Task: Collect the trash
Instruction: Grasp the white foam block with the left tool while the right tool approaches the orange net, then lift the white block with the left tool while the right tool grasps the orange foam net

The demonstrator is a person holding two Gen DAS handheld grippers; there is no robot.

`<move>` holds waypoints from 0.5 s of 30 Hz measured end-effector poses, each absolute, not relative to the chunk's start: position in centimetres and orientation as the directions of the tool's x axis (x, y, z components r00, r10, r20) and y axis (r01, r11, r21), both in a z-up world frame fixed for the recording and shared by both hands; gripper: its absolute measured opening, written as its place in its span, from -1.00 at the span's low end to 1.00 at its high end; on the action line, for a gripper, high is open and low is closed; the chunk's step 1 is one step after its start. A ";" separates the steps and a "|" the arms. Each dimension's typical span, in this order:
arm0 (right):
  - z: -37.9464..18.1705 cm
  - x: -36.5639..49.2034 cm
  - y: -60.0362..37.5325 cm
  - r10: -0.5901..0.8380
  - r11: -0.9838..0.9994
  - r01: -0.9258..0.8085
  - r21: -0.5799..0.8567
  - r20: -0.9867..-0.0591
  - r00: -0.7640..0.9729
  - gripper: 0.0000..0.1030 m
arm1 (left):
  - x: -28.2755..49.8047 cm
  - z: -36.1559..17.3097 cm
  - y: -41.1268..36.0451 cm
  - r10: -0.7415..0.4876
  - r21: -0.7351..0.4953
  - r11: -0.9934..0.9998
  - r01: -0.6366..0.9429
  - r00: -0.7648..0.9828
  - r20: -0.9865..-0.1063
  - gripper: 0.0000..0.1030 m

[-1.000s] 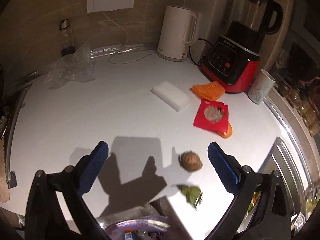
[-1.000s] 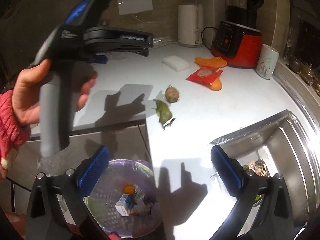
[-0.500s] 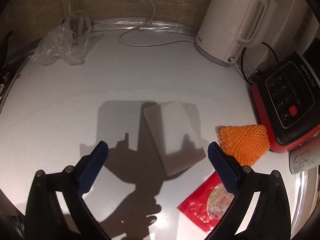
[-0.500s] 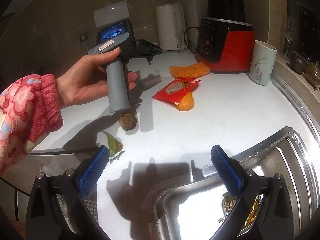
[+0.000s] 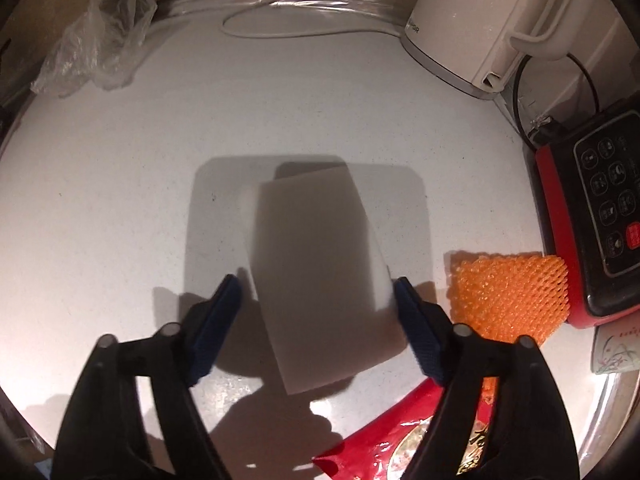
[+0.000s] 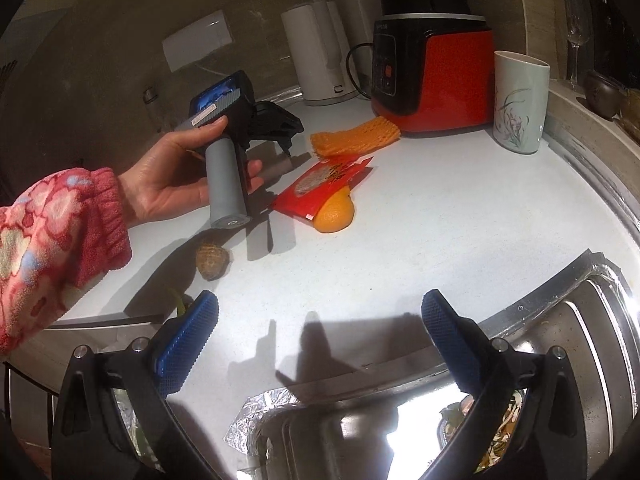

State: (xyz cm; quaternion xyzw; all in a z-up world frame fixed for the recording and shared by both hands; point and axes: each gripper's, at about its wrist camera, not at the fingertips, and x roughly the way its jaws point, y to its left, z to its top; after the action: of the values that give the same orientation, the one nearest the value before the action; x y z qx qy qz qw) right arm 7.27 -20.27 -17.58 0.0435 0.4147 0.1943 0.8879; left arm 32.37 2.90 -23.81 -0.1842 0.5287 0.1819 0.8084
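The white worktop (image 6: 420, 240) carries the trash still to be gathered, spread in front of the kettle (image 5: 472, 20) and the red blender base (image 6: 436, 76). To the right, the steel sink (image 6: 580, 340) is lined at its rim with foil and holds what look like vegetable scraps, though glare hides most of it.

The left gripper (image 5: 316, 300) straddles the white foam block (image 5: 320, 272), one blue pad on each long side; the right pad seems to touch, the left shows a sliver of gap, so the grasp looks nearly made. The orange foam net (image 5: 508, 292) and red packet (image 6: 324, 184) lie just beside it.

The right gripper (image 6: 320, 312) hangs wide open, holding nothing, over the worktop's near edge.
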 end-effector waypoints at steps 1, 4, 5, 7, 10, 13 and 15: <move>-17.6 7.5 -20.2 0.378 0.921 -0.312 0.232 -0.721 0.581 0.96 | 32.4 -23.7 2.7 0.095 -0.105 0.875 -0.472 0.381 -0.920 0.26; -17.2 8.7 -19.9 0.382 0.917 -0.335 0.215 -0.711 0.590 0.96 | 32.4 -23.4 2.8 0.054 -0.135 0.888 -0.440 0.390 -0.919 0.18; -16.9 9.3 -19.8 0.381 0.916 -0.347 0.201 -0.707 0.596 0.96 | 32.3 -23.3 3.0 0.041 -0.147 0.889 -0.433 0.395 -0.918 0.16; -16.3 11.2 -19.3 0.366 0.916 -0.372 0.152 -0.696 0.618 0.96 | 31.8 -22.8 3.5 0.015 -0.170 0.895 -0.412 0.410 -0.912 0.16; -15.3 15.7 -18.3 0.365 0.906 -0.411 0.103 -0.682 0.634 0.96 | 30.6 -21.1 4.3 0.006 -0.183 0.910 -0.373 0.452 -0.892 0.16; -15.5 22.1 -16.4 0.383 0.881 -0.464 0.092 -0.715 0.585 0.96 | 28.2 -18.7 5.4 0.015 -0.173 0.927 -0.333 0.494 -0.869 0.17; -16.4 25.9 -14.4 0.360 0.865 -0.498 0.051 -0.755 0.548 0.96 | 26.0 -17.6 6.2 0.014 -0.178 0.930 -0.322 0.514 -0.858 0.18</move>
State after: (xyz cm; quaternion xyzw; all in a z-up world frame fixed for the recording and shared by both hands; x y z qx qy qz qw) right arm 25.86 -14.38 -16.40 -0.0851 0.4076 0.2450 0.8755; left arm 26.01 6.24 -17.62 -0.1595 0.4832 0.0984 0.8552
